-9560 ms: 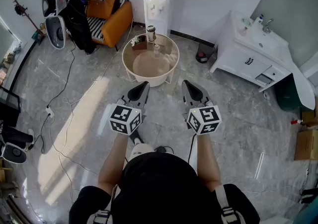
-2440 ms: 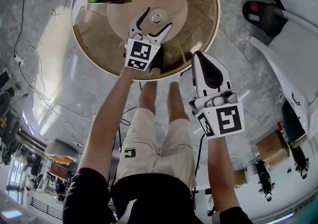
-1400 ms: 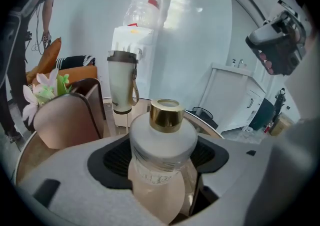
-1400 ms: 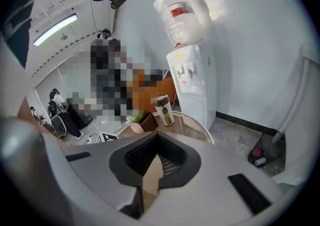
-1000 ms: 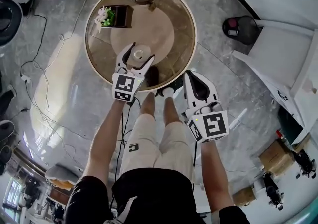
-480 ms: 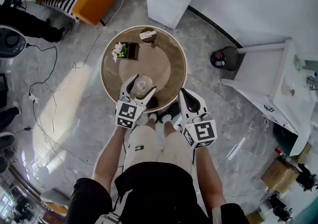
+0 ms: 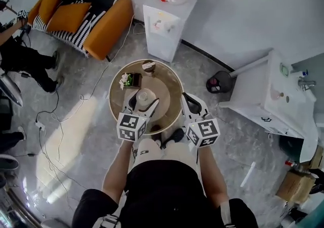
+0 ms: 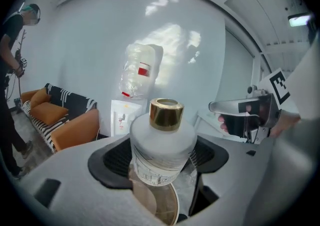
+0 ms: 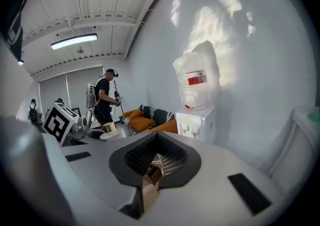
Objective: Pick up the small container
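Note:
The small container [image 8: 162, 145] is a frosted white bottle with a gold cap [image 8: 166, 114]. My left gripper [image 8: 162, 170] is shut on its body and holds it upright in the air. In the head view the container [image 7: 143, 95] sits between the left gripper's fingers [image 7: 143, 102], over the round glass table [image 7: 115, 104]. My right gripper [image 7: 190, 101] hangs at the table's right edge, jaws together with nothing between them. In the right gripper view the right gripper [image 9: 154, 164] shows only its pads; the gold cap [image 9: 109, 128] appears at the left.
On the table's far side stand a small planter box [image 7: 131, 79] and a brown item [image 7: 149, 66]. Behind it are a water dispenser [image 7: 162, 25] and an orange sofa [image 7: 101, 12]. A dark bin [image 7: 216, 84] and a white cabinet [image 7: 263, 95] stand at the right. Cables cross the floor.
The head view has risen far above the table. The left gripper, earlier around the container on the tabletop, now holds it up in the air. The right gripper stays shut beside it.

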The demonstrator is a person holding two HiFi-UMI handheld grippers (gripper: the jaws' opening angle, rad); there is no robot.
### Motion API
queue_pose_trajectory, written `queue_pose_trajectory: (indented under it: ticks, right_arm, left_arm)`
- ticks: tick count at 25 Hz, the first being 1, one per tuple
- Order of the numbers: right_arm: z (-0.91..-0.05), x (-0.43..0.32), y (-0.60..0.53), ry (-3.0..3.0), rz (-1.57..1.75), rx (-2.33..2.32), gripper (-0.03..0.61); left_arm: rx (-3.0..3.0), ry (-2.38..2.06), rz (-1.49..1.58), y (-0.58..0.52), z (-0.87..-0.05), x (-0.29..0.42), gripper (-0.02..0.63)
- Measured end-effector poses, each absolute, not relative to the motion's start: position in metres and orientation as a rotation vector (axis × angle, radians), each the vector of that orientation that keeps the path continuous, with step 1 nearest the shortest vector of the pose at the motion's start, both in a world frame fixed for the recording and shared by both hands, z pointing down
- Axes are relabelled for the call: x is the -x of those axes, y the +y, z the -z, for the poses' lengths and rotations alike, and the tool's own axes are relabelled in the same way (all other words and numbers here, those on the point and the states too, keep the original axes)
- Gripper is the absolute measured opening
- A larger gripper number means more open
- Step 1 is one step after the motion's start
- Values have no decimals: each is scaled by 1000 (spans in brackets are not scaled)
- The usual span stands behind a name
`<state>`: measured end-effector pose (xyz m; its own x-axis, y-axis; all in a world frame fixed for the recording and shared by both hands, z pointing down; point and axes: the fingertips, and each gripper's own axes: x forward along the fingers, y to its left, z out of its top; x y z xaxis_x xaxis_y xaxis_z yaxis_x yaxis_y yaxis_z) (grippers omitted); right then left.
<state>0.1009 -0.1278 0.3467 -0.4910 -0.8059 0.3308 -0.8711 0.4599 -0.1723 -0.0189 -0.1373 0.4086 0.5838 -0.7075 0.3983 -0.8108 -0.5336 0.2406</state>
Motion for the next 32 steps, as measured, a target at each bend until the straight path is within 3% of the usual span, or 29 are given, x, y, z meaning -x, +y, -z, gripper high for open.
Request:
queue_pose_trajectory:
  ticks: [18,32]
  right_arm:
    - [-198,-98,-158,-2666,-100,-1450,3]
    - [-157,-94,-148,-2657,-19,-1522,3]
  left_arm:
    - [-2639,-1215,-234,-157,-226,-2,351]
    - [-2699,-1182,-220,-154,-193,0,351]
